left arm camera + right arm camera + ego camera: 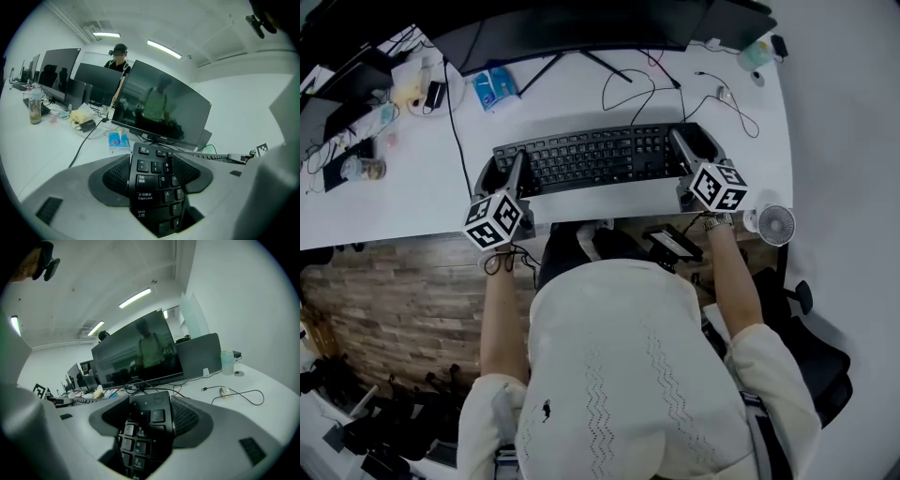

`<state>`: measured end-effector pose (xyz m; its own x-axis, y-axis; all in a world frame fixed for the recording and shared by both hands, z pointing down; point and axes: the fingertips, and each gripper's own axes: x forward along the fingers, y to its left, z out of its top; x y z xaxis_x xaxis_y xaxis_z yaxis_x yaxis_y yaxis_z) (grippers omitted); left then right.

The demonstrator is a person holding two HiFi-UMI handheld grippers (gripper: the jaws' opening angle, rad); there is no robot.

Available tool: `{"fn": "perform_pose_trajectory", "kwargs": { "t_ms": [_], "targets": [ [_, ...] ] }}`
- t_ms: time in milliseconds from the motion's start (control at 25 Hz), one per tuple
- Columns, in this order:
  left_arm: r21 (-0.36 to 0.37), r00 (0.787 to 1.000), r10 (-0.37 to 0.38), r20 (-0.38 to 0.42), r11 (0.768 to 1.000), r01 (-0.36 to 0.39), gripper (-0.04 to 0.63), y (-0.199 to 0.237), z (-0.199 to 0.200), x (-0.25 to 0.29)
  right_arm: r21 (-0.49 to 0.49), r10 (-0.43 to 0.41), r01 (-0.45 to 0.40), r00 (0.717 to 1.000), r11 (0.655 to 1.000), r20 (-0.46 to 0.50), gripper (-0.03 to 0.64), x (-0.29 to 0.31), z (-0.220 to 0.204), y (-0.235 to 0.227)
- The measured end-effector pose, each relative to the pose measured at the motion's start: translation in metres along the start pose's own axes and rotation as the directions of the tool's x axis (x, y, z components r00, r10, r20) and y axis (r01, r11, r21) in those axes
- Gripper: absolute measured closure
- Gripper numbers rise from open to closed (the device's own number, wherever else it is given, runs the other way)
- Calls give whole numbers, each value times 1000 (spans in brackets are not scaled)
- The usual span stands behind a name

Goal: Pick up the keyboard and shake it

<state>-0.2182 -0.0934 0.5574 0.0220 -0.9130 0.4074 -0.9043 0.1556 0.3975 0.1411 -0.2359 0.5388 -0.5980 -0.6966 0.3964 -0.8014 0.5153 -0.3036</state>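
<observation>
A black keyboard (598,157) lies lengthwise along the front of the white desk (394,202). My left gripper (508,178) is shut on its left end and my right gripper (692,150) on its right end. In the left gripper view the keyboard (157,190) sits clamped between the two grey pads (115,177), with the Tab and Caps Lock keys showing. In the right gripper view the keyboard's number-pad end (147,425) is pinched between the pads (187,420). I cannot tell whether the keyboard is off the desk.
A large dark monitor (581,28) stands behind the keyboard, with loose cables (647,89) and a blue pack (495,87) near its foot. A small white fan (775,225) sits at the desk's right front corner. A jar (364,169) and clutter are far left. A person (119,58) stands behind the monitors.
</observation>
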Motion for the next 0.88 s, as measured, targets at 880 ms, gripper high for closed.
{"fn": "perform_pose_trajectory", "kwargs": {
  "t_ms": [880],
  "targets": [
    [93,978,-73,194,994,55,328,-55,85,-23,-63,29,-16,980,998,195,353,-45,93,12]
  ]
}}
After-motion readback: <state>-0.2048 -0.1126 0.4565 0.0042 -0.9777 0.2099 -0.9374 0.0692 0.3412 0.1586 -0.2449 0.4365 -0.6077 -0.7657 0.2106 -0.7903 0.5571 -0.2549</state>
